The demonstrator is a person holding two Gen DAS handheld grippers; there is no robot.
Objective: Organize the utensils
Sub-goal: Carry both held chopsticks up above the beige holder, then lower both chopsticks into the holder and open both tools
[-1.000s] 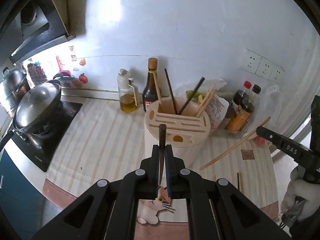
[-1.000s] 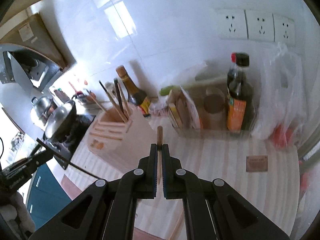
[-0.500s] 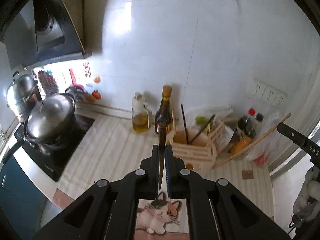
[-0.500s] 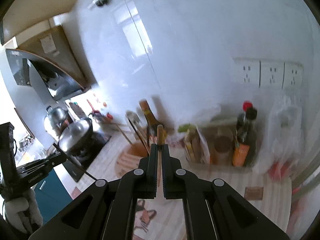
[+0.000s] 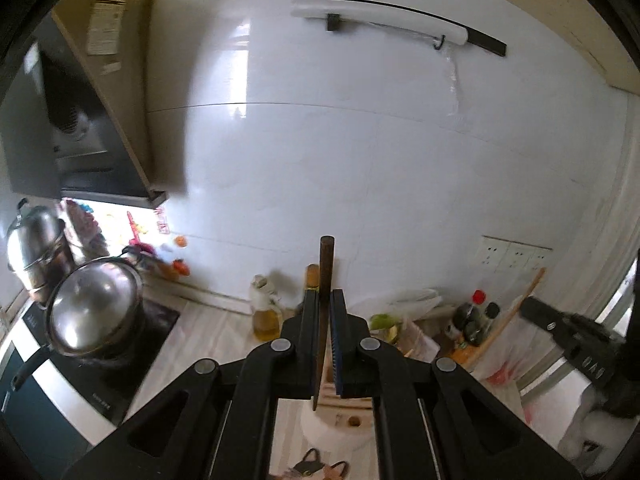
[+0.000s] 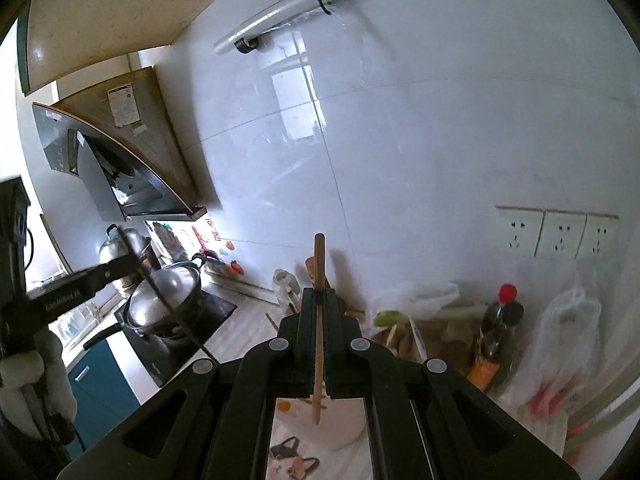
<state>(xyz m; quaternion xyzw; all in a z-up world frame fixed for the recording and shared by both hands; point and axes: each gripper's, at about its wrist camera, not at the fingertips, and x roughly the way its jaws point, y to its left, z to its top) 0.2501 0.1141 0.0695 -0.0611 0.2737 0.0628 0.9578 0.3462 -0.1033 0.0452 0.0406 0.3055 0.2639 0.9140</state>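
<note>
My left gripper (image 5: 323, 300) is shut on a dark brown chopstick (image 5: 325, 276) that stands upright between its jaws, its lower tip over the cream utensil holder (image 5: 340, 428). My right gripper (image 6: 319, 300) is shut on a light wooden chopstick (image 6: 319, 264), its lower end above the same holder (image 6: 344, 424). Both grippers are high above the counter, tilted up toward the wall. The right gripper (image 5: 560, 328) with its chopstick also shows in the left wrist view, the left gripper (image 6: 80, 280) in the right wrist view.
A wok with a steel lid (image 5: 92, 312) sits on the black stove at left under the range hood (image 5: 80, 128). An oil jug (image 5: 266, 316) and sauce bottles (image 6: 500, 332) stand along the white wall. Plastic bags (image 6: 568, 344) and wall sockets (image 6: 556, 236) are at right.
Both grippers have risen well above the counter and tilted upward with their chopsticks. The utensil holder has dropped to the bottom of both views, and more wall shows.
</note>
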